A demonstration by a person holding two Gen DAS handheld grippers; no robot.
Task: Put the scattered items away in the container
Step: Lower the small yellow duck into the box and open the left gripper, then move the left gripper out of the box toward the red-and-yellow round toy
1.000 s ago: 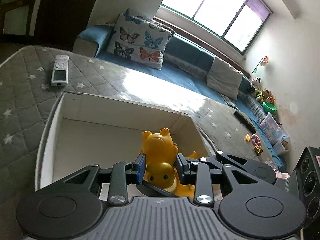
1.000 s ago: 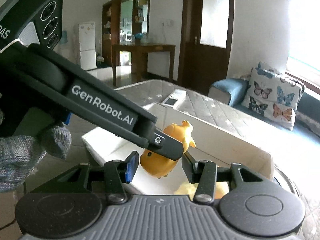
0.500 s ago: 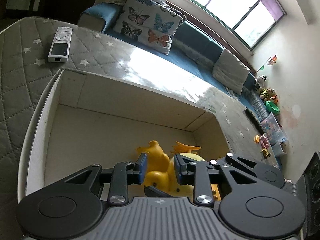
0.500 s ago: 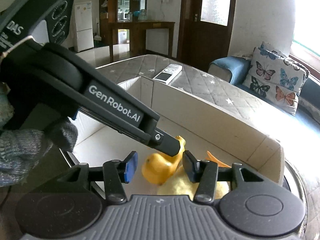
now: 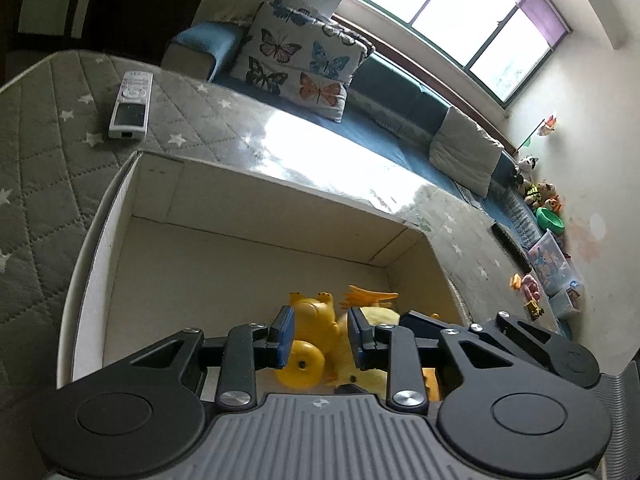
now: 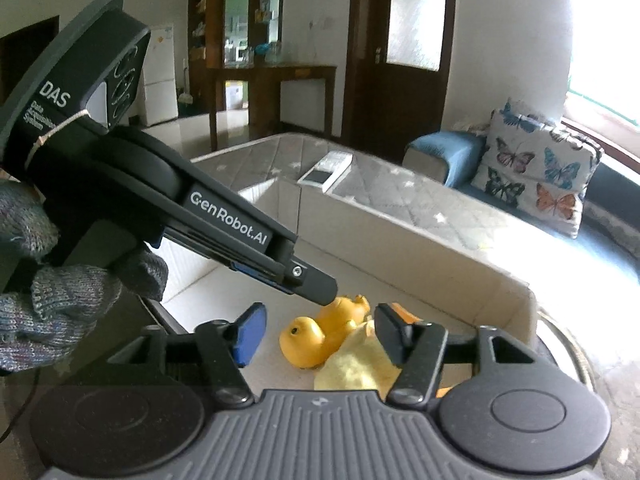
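Observation:
An orange-yellow toy duck (image 5: 308, 338) lies on its back on the floor of the white box (image 5: 256, 204), next to a pale yellow plush toy (image 5: 376, 320). My left gripper (image 5: 320, 336) is open just above the duck, jaws either side of it and apart from it. In the right wrist view the duck (image 6: 320, 332) and plush (image 6: 360, 364) lie in the box (image 6: 420, 240). The left gripper (image 6: 316, 284) reaches in from the left over the duck. My right gripper (image 6: 320, 334) is open and empty above the box's near edge.
A white remote (image 5: 131, 105) lies on the grey quilted surface (image 5: 36, 168) beyond the box, also in the right wrist view (image 6: 326, 166). A blue sofa with butterfly cushions (image 5: 296, 60) stands behind. Small toys (image 5: 528, 288) lie at the far right.
My left gripper lowered the duck into the box and opened, letting it go; the duck now lies on the box floor. The right gripper stayed open.

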